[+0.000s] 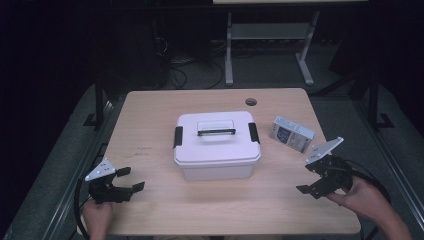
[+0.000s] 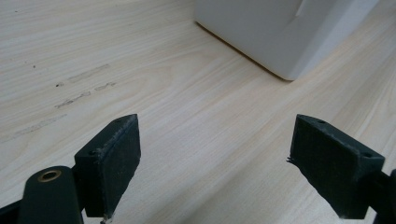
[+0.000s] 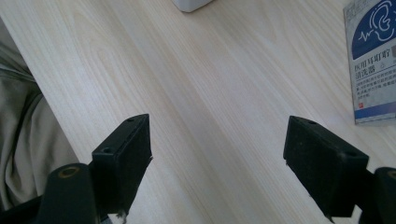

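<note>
A white lidded storage box with black side latches and a top handle stands in the middle of the wooden table; its lower corner appears in the left gripper view. A small blue-and-white carton lies to the box's right, and its printed face lies ahead of the right gripper. My left gripper rests near the front left of the table, open and holding nothing. My right gripper hovers at the front right, also open, with bare tabletop between its jaws.
A round cable hole sits near the table's far edge. Beyond the table stand a white desk frame and floor cables. The person's trouser leg is visible past the front edge in the right gripper view.
</note>
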{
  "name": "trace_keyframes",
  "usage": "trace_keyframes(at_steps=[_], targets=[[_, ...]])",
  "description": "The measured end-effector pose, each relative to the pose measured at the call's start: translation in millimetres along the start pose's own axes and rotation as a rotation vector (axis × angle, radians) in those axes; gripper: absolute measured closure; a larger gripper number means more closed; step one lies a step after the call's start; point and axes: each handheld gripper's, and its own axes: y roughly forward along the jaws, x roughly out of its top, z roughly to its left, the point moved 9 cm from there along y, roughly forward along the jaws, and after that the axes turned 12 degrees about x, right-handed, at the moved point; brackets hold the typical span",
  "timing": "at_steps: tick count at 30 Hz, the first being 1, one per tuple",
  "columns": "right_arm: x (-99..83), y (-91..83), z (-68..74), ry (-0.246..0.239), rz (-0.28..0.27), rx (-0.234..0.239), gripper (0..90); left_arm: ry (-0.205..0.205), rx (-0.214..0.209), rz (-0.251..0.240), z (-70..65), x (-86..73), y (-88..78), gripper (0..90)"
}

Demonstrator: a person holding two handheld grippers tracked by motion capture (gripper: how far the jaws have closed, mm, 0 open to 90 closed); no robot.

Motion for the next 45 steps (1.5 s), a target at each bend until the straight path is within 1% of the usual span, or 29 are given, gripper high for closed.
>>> trace_keyframes(at_steps=[2, 5, 10, 13, 24, 33, 42, 45], targets=[[3.3, -2.0, 0.2, -0.009, 0.003, 0.004, 22.8, 0.005, -0.003, 0.005, -0.3, -0.1, 0.7, 15.6], [7.8, -5.0, -0.4, -0.013, 0.010, 0.004, 22.8, 0.004, -0.002, 0.002, 0.1, 0.2, 0.5, 15.5], [15.3, -9.0, -1.5, -0.032, 0.017, 0.006, 22.9, 0.001, -0.001, 0.000, 0.6, 0.0, -0.1, 15.5], [17.6, -9.9, -1.6, -0.036, 0.023, 0.006, 22.9, 0.002, -0.001, 0.002, 1.0, -0.3, 0.1, 15.6], [37.0, -18.5, -3.2, -0.054, 0.043, 0.012, 23.3, -0.001, 0.001, 0.006, 1.1, -0.8, 0.8, 15.6], [47.6, -18.9, -1.7, -0.073, 0.066, 0.011, 23.3, -0.008, 0.003, 0.004, 2.5, -0.8, 0.4, 15.5], [58.2, -21.6, 0.1, -0.089, 0.070, 0.008, 23.5, -0.006, 0.002, 0.008, 2.4, -1.4, 0.7, 15.6], [61.4, -22.1, 0.1, -0.097, 0.078, 0.007, 23.4, -0.005, -0.002, 0.012, 2.2, -1.9, 1.2, 15.6]])
